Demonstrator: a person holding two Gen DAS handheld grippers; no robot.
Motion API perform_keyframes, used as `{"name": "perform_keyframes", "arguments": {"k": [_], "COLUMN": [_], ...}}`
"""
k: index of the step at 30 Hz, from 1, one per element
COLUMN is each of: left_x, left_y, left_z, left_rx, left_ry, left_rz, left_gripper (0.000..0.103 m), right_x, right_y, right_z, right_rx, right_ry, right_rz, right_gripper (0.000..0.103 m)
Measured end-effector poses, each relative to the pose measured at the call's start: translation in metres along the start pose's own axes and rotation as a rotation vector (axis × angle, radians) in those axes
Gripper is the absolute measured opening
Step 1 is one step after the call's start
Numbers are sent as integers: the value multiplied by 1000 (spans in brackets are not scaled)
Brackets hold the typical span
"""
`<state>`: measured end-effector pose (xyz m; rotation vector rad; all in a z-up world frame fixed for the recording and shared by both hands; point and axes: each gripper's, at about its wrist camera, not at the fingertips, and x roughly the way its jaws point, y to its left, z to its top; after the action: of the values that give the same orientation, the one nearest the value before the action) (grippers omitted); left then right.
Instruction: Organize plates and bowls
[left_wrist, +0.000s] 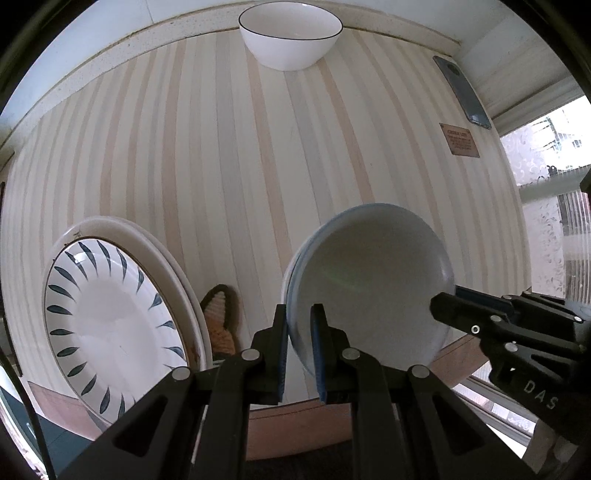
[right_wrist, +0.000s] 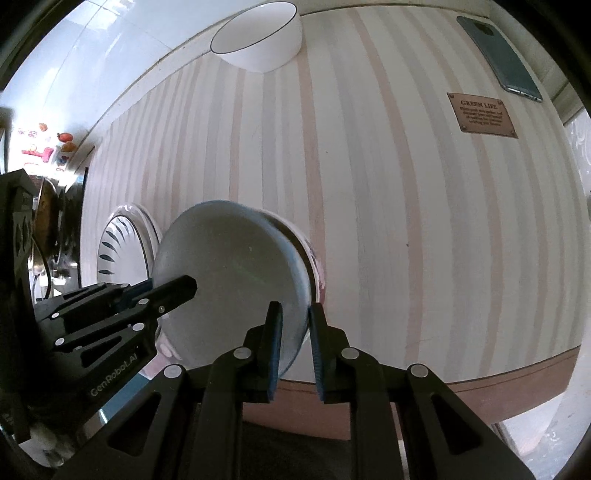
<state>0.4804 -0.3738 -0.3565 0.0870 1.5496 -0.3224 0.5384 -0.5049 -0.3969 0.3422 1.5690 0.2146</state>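
While both tongs pinch grey bowl, patterned plate sits beside

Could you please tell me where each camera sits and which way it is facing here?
Left wrist: on the left tool, looking forward over the striped table; its fingers clamp the blue bowl rim; right tool enters.
Right wrist: on the right tool, clamping the opposite rim; left tool enters.
Shared: blue bowl, white bowl, phone.
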Motion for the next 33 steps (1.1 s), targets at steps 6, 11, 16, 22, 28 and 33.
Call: {"name": "perform_keyframes", "arguments": {"k": [6,11,16,22,28,33], "left_x": [-12,-54,-70,-43,-1,21], "left_y": [10,32,58,87,94,89], "left_z": [-1,29,105,192,229,236], "left_rx": [-30,-118,-197,-284,-293,-290], "left_ry": [10,-66,-172,-178,-124,-107], "left_rz": [-37,-87,-69,-50,-57,-62], "left_gripper": [10,12,16,16,18,15], "right_x": [-9,-52,-84,-62,-20,16], "right_y": [-7,-17,-28,-23,-22,-19], "right_z": [2,22,83,176,245,279], "right_rx": [-3,38,99,106,124,105], "right_ry": [6,-77,-198,-246,-224,-187], "right_rz": [27,90,163,171,165,135], "right_gripper": [17,17,38,40,40,31]}}
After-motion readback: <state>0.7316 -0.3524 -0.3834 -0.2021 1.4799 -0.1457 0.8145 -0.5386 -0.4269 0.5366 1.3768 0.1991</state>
